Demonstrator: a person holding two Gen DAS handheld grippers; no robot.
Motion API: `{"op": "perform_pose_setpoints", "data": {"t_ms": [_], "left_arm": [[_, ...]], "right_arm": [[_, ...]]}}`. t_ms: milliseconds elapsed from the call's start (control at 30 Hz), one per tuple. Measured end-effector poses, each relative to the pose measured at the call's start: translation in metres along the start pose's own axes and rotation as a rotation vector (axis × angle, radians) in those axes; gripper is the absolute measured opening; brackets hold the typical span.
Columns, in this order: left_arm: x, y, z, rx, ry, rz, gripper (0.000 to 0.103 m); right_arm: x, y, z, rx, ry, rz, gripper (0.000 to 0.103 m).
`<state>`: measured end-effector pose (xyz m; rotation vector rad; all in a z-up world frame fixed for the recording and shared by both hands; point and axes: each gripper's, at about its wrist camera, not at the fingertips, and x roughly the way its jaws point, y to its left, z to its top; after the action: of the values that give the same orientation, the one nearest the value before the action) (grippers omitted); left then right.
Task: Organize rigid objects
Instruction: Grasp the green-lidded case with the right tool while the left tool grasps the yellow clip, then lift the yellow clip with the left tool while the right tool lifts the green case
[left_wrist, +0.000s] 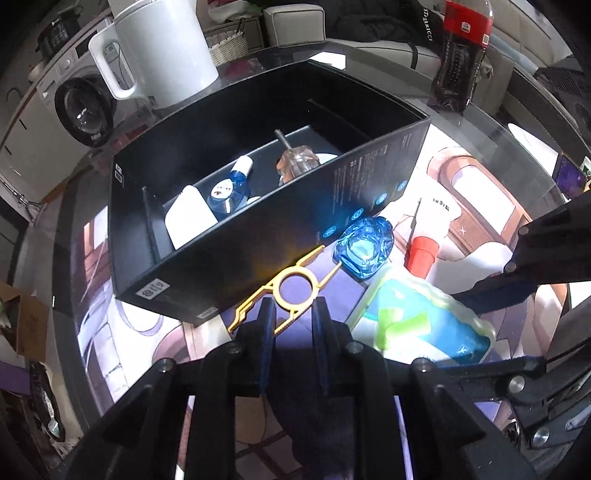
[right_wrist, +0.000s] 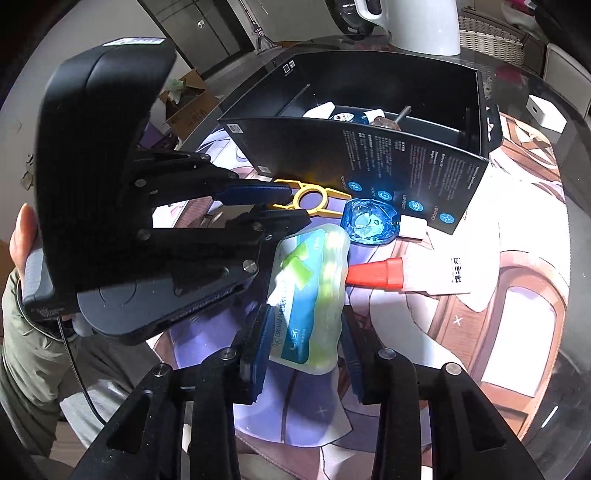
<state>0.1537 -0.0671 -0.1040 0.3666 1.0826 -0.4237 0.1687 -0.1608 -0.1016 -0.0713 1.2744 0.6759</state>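
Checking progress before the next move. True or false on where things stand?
1. The screwdriver lies inside the black box. True.
2. The red-capped glue bottle is in the box. False: it lies on the printed mat outside it.
3. The blue-green packet sits between the right tool's fingers. True.
4. The yellow plastic piece is already boxed. False: it is on the mat, at the left tool.
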Motion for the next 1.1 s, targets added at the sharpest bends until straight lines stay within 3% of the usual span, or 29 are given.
{"op": "perform_pose_setpoints", "data": {"t_ms": [200, 300, 400, 433, 467, 567, 633, 967, 1067, 1100], "left_arm": [[-0.007, 0.0, -0.014, -0.048, 0.06, -0.052, 0.002], [-0.016, -0.002, -0.029, -0.065, 0.085, -0.075, 0.002], [-0.026, -0.005, -0.045, -0.072, 0.088, -0.072, 0.004], [-0.031, -0.005, -0.049, -0.077, 0.074, -0.059, 0.005], [-0.036, -0.004, -0.052, -0.08, 0.06, -0.047, 0.009], [-0.05, 0.002, -0.051, -0.098, 0.003, -0.015, 0.05], [-0.048, 0.006, -0.05, -0.113, -0.001, 0.02, 0.049], [-0.017, 0.005, -0.033, -0.099, 0.06, 0.002, 0.047], [-0.016, 0.004, -0.03, -0.121, 0.071, -0.059, 0.024], [-0.017, 0.003, -0.031, -0.125, 0.078, -0.06, 0.024]], "right_arm": [[0.011, 0.001, 0.0, -0.04, 0.008, 0.026, 0.037], [0.014, 0.009, -0.002, -0.069, 0.005, 0.012, 0.036], [0.014, 0.025, -0.004, -0.129, 0.005, -0.021, 0.017], [0.012, 0.031, -0.005, -0.154, 0.001, -0.043, 0.017], [0.012, 0.035, -0.004, -0.167, -0.002, -0.062, 0.017], [0.011, 0.04, -0.004, -0.175, -0.026, -0.107, 0.017], [0.009, 0.041, -0.004, -0.169, -0.034, -0.117, 0.017], [0.009, 0.015, 0.011, -0.124, -0.045, -0.1, 0.026], [0.012, 0.017, 0.018, -0.12, -0.049, -0.09, 0.023], [0.01, 0.019, 0.017, -0.13, -0.053, -0.091, 0.017]]}}
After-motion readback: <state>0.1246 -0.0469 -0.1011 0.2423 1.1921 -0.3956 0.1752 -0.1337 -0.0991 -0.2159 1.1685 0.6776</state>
